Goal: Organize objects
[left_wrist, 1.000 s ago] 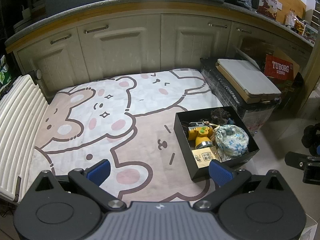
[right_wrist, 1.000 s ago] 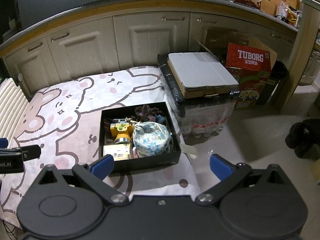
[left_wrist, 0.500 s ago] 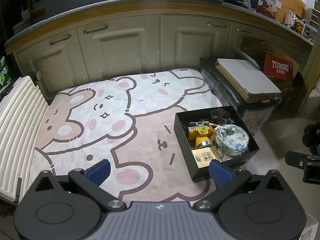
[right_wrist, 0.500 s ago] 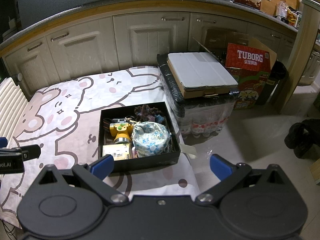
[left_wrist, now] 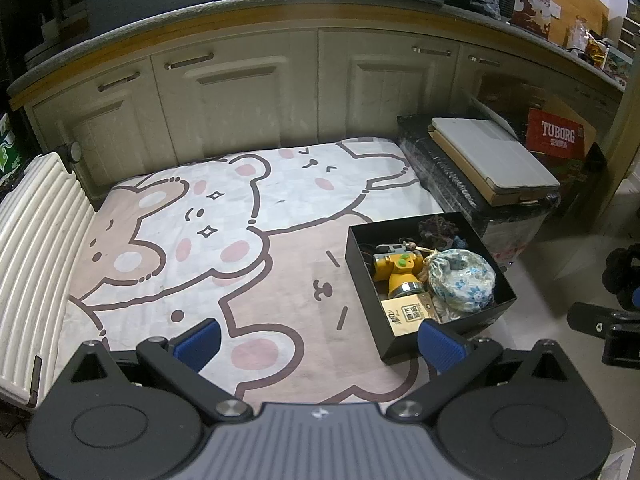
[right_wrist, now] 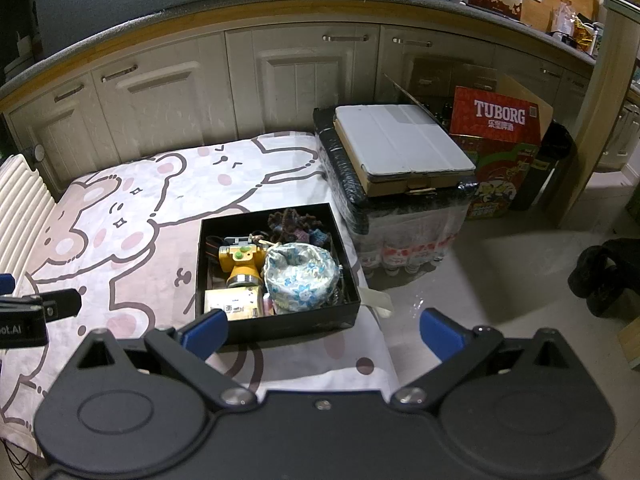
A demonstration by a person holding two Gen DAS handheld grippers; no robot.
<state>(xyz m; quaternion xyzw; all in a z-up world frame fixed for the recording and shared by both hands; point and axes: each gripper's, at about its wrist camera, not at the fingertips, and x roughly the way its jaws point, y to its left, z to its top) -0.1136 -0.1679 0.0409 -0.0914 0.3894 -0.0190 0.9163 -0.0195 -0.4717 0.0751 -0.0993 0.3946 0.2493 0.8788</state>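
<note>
Ahead of my wide-spread left claw [left_wrist: 318,343]: bare bear-print blanket [left_wrist: 208,240], passable. Right: packed open black box [left_wrist: 404,344]. Far: cream cabinet doors [left_wrist: 240,104]. Left: white ribbed radiator [left_wrist: 32,248].

Cartoon-bear blanket [left_wrist: 248,240] under black box [left_wrist: 404,344].

Readable text, for your reference:

- "TUBORG", white capitals on the red carton [right_wrist: 498,120] at far right; a line of Chinese characters sits beneath it, too small for you to read reliably. The same word shows on that carton [left_wrist: 558,136] in your left wrist view.
- "ot.AI", a cut-off white marking on the left gripper [right_wrist: 20,326] at the left edge.
- Tan card [left_wrist: 408,314] in the near corner of the black box [left_wrist: 362,280]: printed characters, illegible.
</note>
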